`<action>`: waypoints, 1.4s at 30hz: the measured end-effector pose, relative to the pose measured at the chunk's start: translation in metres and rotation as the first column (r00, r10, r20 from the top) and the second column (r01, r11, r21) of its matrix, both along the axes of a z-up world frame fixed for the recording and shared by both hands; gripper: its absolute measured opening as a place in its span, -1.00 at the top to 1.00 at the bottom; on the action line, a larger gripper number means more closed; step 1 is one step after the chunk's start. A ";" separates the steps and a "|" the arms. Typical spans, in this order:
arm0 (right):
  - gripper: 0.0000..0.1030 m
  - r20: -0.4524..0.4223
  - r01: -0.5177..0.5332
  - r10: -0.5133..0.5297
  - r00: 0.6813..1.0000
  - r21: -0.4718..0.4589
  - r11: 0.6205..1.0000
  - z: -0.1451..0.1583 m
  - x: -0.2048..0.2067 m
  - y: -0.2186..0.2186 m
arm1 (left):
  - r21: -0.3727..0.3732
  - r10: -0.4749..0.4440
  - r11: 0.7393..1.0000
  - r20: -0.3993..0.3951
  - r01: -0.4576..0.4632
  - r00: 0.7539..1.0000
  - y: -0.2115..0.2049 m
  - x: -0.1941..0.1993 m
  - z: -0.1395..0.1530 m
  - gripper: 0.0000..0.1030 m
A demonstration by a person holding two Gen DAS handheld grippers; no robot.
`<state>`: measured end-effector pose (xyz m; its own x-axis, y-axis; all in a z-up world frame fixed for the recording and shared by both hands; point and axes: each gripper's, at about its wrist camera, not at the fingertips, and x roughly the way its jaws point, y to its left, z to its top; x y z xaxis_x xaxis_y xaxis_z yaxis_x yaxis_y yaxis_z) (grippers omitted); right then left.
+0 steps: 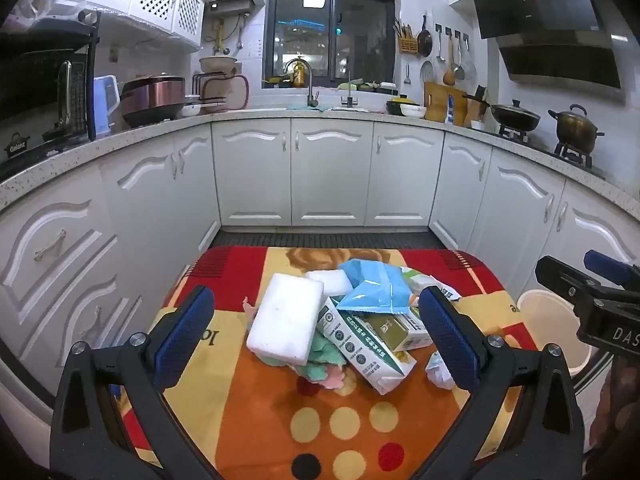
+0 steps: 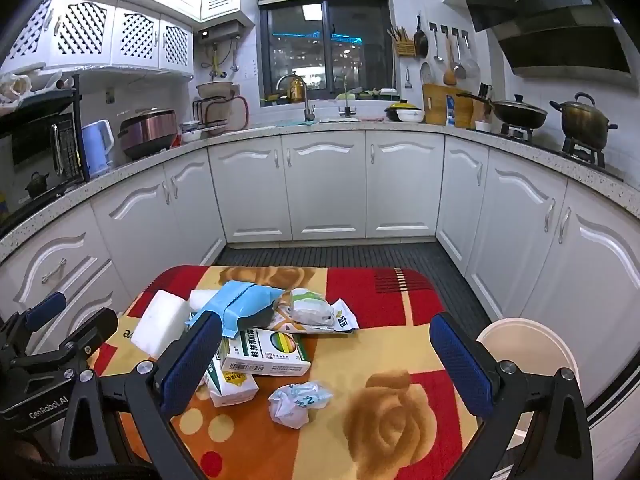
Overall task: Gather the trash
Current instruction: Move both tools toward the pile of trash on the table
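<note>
White U-shaped kitchen cabinets [image 1: 328, 172] under a speckled counter enclose the scene, with a dark window [image 1: 332, 36] at the back, a black range hood [image 1: 552, 28] at upper right, and a copper-coloured rice cooker [image 1: 152, 98] on the left counter. A dark lidded wok [image 2: 520, 112] and a bronze stockpot [image 2: 586, 120] stand on the stove burners at right.

Foreground: a small desk covered by a red, orange and cream rose-patterned cloth [image 2: 384, 412]. Just beside its right edge, lower down, stands a round cream plastic bin [image 2: 524, 344].

Trash lies heaped on the far left part of the desk. A white foam block [image 1: 286, 318] leans on pastel crumpled cloth scraps [image 1: 324, 372]; a second white block [image 1: 330, 282] lies behind it. A torn light-blue plastic wrapper [image 1: 376, 286] rests on top of a long white-and-green carton [image 1: 360, 344] and a white medicine box with green print [image 2: 266, 354]. A crumpled white-and-green packet [image 2: 312, 310] sits behind these. Apart from the heap, nearer the camera, lies a crumpled white paper ball [image 2: 298, 400].

The left gripper [image 1: 316, 340] is held level above the near desk edge, blue-padded jaws spread wide and empty, framing the heap. The right gripper [image 2: 326, 364] is likewise wide and empty, the paper ball between its fingers' lines of sight.
</note>
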<state>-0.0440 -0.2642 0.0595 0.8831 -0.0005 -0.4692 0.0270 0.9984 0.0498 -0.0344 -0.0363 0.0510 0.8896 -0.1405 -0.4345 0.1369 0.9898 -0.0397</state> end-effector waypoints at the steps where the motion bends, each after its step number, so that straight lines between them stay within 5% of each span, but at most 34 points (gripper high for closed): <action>1: -1.00 -0.001 -0.001 0.001 1.000 -0.003 1.000 0.000 0.000 0.000 | -0.002 -0.001 1.000 -0.002 0.001 1.000 0.000 0.000 0.000 -0.98; 37: -1.00 -0.031 -0.013 0.014 0.999 0.039 0.999 0.001 0.012 0.013 | -0.032 0.018 0.999 -0.010 -0.019 1.000 0.014 0.008 0.002 -0.98; 42: -1.00 -0.032 -0.014 0.014 0.999 -0.011 1.000 -0.007 0.010 0.011 | -0.033 0.020 0.999 -0.018 -0.020 1.000 0.014 0.010 -0.001 -0.98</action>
<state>-0.0339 -0.2529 0.0527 0.8674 0.0069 -0.4975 0.0141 0.9992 0.0383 -0.0242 -0.0223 0.0500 0.8848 -0.1374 -0.4454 0.1159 0.9904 -0.0752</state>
